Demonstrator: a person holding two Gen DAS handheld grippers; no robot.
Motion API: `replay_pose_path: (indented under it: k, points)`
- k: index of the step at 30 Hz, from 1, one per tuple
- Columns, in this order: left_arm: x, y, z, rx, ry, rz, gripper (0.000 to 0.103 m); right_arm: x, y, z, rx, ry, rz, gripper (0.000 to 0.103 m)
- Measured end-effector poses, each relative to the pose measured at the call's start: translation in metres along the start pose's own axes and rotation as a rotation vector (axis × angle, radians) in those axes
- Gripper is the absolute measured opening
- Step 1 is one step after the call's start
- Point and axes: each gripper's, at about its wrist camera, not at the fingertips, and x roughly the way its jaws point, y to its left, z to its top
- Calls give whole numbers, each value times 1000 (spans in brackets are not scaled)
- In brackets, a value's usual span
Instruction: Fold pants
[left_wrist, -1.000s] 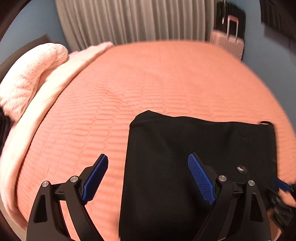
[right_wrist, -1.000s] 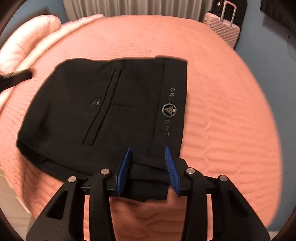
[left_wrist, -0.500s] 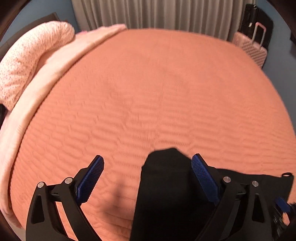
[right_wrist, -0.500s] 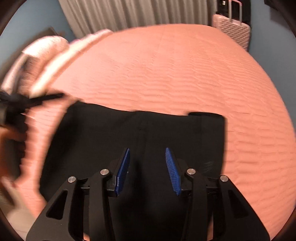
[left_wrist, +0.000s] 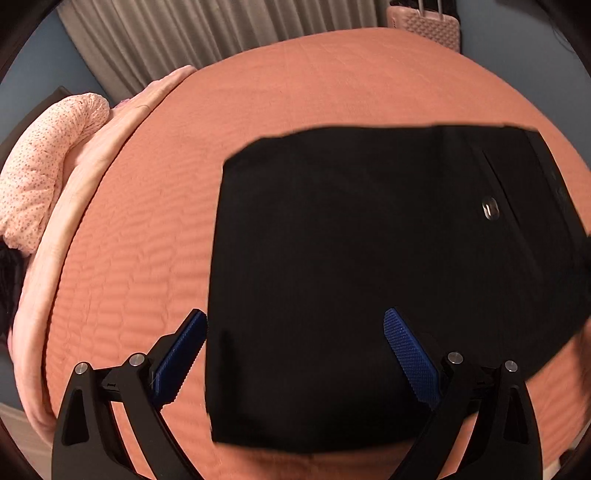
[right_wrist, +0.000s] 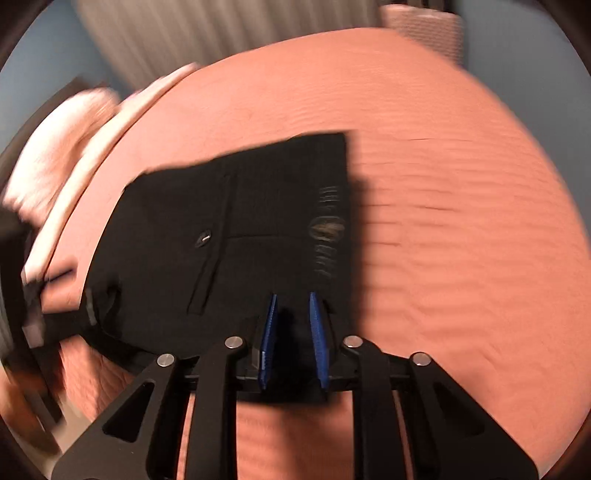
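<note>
The black pants (left_wrist: 369, 258) lie folded into a rectangle on the orange bedspread (left_wrist: 295, 92), button pocket (left_wrist: 490, 209) to the right. My left gripper (left_wrist: 293, 317) hangs open above their near left part, one finger past the left edge, nothing gripped. In the right wrist view the pants (right_wrist: 240, 229) show the printed waistband (right_wrist: 328, 229). My right gripper (right_wrist: 291, 297) is closing its jaws on the near edge by the waistband, with black cloth between the pads. A wide shadow (right_wrist: 364, 206) falls beside the right edge, which looks raised.
A pale pink blanket and dotted pillow (left_wrist: 44, 177) line the bed's left side. Grey curtains (left_wrist: 221, 33) and a pink suitcase (left_wrist: 424, 20) stand beyond the far edge. Open bedspread (right_wrist: 461, 221) stretches right of the pants. The right wrist view is blurred by motion.
The left gripper swung back over the pants, which now fill its view, with its jaws a little wider. The right jaws narrowed on the near edge, and a shadow appeared beside the pants.
</note>
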Motion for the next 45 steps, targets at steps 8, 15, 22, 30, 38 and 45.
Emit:
replay_pose_path:
  k: [8,15,22,30,38,45]
  points:
    - [-6,22,-17,-84,49,-30,97,-4,-3,-37,-58,50,-61,26]
    - [-24,60,-50,-150,87,24,96,-52,-48,-72,114,87,-56,29]
    - [-45,58,-69,-209,85,-89,96,-44,-26,-82,152,86,53,50]
    - [-12,55,-37,-221,108,-338,96,-50,-35,-44,201,-16,68,78]
    - [-15,46,-37,-172,131,-190,96,-37,-21,-42,208,-2,31,83]
    - [-16,26,-40,-145,141,-128,96,-20,77,-19,-90,-59,-16,82]
